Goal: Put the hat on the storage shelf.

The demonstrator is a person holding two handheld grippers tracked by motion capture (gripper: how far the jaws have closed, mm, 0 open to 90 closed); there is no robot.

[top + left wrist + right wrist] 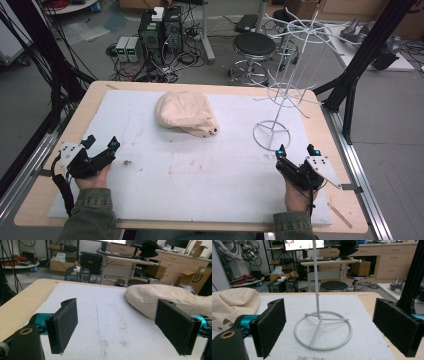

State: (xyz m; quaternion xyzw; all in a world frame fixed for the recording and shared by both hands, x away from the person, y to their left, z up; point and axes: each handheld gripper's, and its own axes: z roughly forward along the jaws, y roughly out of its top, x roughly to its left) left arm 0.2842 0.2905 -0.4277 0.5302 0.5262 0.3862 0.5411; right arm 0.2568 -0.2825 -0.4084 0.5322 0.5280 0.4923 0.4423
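At the left edge of the high view, a wooden table (40,175) topped by a white foam mat (200,170), stained with small brown specks near its middle. Near the table's front left corner, the left gripper (101,144), held in the person's left hand (95,176) with an olive sleeve (90,212) behind it; jaws released and standing wide apart, nothing between them, hovering just over the mat. From the left gripper view, the same black padded jaws spread wide, bare mat between them, and the cream cloth cap (160,298) lying ahead and to the right, partly behind the right-hand jaw. Further right in the high view, that cap (186,113) resting on the mat toward the far side, a little left of centre, rumpled, with small dark dots at its near right edge; well apart from both grippers. To the right of it, a white wire stand (292,75) upright on the mat, its round base ring (271,135) flat on the foam and thin arms branching from a tall stem. Just in front of that base, the right gripper (297,150), gripped by the right hand (297,195), jaws likewise released and empty. In the right gripper view, base ring (323,331) and stem centred between the wide-open jaws but ahead of them, untouched, with the cap (233,303) off to the left.
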